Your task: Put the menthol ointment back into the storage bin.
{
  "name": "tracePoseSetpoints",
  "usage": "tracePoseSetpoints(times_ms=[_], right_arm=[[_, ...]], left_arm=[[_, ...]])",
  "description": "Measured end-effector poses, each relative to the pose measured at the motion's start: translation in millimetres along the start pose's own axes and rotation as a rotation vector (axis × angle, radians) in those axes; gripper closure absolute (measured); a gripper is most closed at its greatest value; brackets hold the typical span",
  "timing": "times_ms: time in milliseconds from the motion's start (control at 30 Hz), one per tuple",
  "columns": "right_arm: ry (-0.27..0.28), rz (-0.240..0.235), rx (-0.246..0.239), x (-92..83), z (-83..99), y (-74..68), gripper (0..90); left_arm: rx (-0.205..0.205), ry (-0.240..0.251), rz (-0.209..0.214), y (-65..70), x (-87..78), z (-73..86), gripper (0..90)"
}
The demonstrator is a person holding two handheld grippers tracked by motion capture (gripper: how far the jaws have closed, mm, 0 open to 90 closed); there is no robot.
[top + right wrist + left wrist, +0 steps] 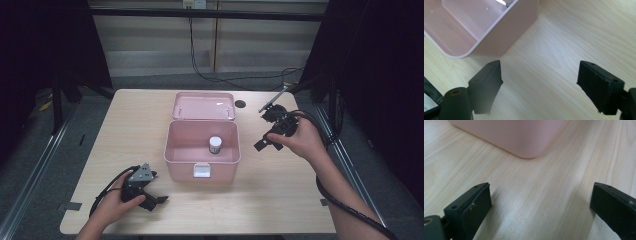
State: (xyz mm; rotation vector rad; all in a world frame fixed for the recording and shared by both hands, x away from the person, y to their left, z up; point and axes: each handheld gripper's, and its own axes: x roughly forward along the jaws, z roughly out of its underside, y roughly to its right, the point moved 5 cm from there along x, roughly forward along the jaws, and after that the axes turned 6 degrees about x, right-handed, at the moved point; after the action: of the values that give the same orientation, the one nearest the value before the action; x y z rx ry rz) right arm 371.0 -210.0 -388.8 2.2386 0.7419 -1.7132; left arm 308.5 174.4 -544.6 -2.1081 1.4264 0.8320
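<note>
Left gripper (541, 202): fingers (471, 205) spread wide and released, nothing between them; they sit low over the bare bench (531, 195), with a rounded corner of the pink box (509, 137) ahead and apart from them.
Left gripper, from above (150, 197): held in the person's left hand (117, 202) near the front left of the bench, just in front of and to the left of the box; a grey three-cornered plate sits on top and a black cable loops back from it.
Right gripper (539, 82): fingers (599, 85) also released and wide apart, holding nothing; light wood lies between them, and the box's rounded corner and open inside show at the upper left.
Right gripper, from above (267, 140): held in the right hand (300, 140) to the right of the box, near it but not touching; a thick black cable trails back along the forearm.
Pink box (200, 145): stands open at the middle of the bench, white latch on its front wall.
Lid (204, 105): pink, lying flat just behind the box.
Bottle (215, 145): small, white-capped, upright inside the box, toward its right side.
Bench edge (240, 104): a dark round hole near the far side, right of the lid.
</note>
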Motion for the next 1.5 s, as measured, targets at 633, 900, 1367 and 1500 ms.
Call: tracePoseSetpoints(times_ms=[633,900,1367,1500], right_arm=[[0.014,-0.042,-0.007,28.0,27.7,-2.2,18.7],[0.024,-0.043,-0.017,41.5,43.3,2.1,18.6],[0.06,-0.079,-0.017,61.5,72.1,8.6,18.8],[0.066,-0.075,-0.015,65.2,81.2,12.0,18.9]], left_arm=[[0.0,0.0,0.0,0.0,0.0,0.0,3.1],[0.0,0.0,0.0,0.0,0.0,0.0,3.0],[0.0,0.0,0.0,0.0,0.0,0.0,3.0],[0.0,0.0,0.0,0.0,0.0,0.0,3.0]])
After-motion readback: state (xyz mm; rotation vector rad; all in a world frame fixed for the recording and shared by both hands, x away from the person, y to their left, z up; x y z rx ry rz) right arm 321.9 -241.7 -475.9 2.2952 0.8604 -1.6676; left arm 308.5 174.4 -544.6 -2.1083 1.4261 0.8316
